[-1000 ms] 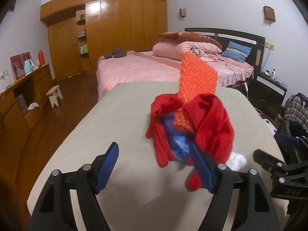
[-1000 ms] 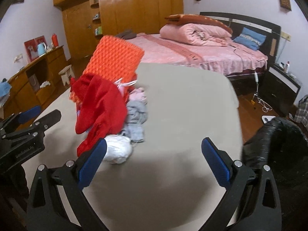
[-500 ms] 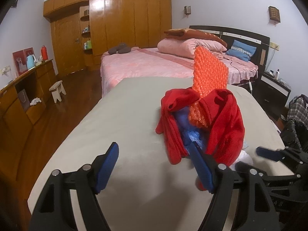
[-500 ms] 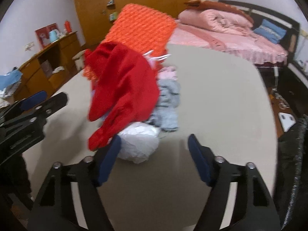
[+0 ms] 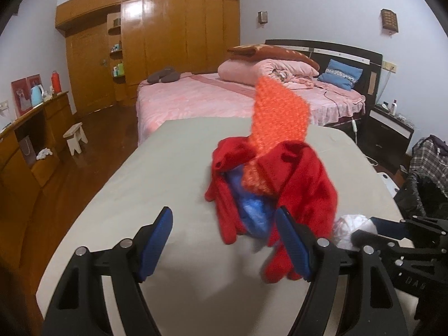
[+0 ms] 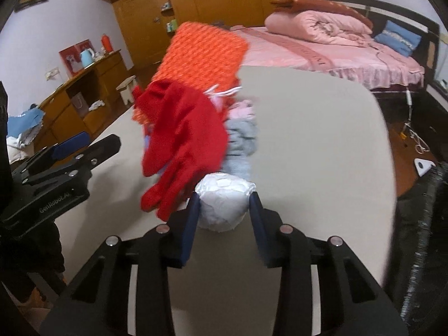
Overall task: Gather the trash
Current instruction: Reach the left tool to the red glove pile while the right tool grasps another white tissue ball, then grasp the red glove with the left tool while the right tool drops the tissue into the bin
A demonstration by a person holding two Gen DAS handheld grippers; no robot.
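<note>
At lower centre, the right gripper had narrowed around the crumpled white paper ball, seemingly light and crushable, best pinched across its middle.

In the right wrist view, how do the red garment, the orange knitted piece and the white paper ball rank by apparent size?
1. red garment and orange knitted piece: look alike, unranked.
2. white paper ball: smallest, though nearest the camera.
</note>
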